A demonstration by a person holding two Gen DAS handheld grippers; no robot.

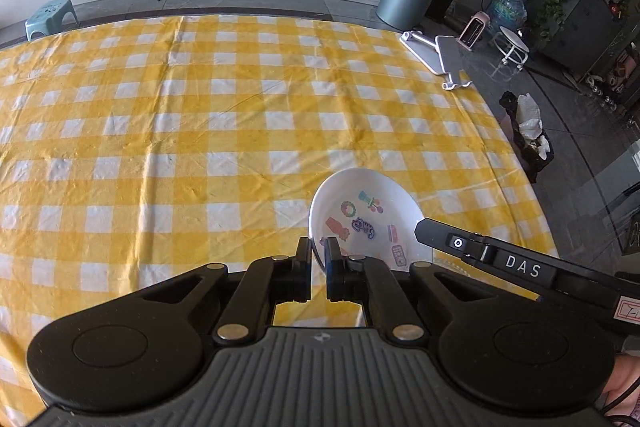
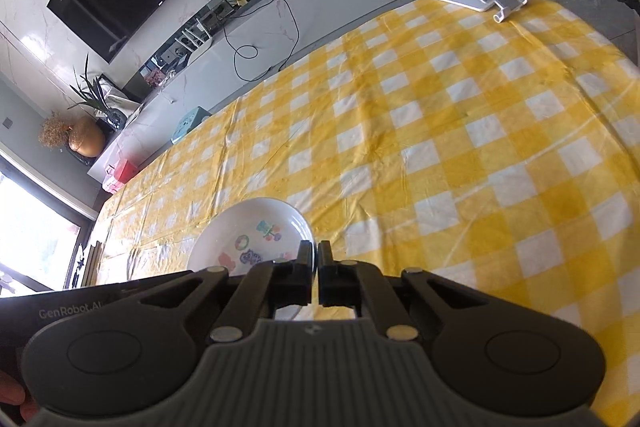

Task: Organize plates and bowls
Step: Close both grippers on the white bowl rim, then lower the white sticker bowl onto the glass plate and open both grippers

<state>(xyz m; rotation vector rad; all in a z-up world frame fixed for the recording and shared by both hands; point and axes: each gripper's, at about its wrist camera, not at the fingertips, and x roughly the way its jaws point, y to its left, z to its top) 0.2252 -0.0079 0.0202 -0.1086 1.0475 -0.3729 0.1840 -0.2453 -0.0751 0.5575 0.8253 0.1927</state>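
— Clamped on the white bowl, both of them. Left gripper pinching the near rim, one finger inside, one outside; right gripper nipped shut on the rim at the opposite side.

— Same bowl in both views?

— Looks so: same cartoon stickers on the inside. Seen from the left wrist, the right gripper's black finger reaching in from the right edge onto the far-right rim.

— Resting on the yellow checked tablecloth, or lifted?

— Hard to say. Seems held just above the cloth, near the front right corner of the table, but contact underneath hidden by the grippers.

— Direction from each claw?

— Straight ahead and slightly right of the left fingertips; ahead and to the left of the right ones. Round, so no long axis to mind. Held across its width between the two.

— Nearer hand?

— Neither, really; gripped from both sides alike. Probably a matter of carrying both ends level, or risking a tilt. No other plate or stack visible, only a grey phone stand at the far corner.
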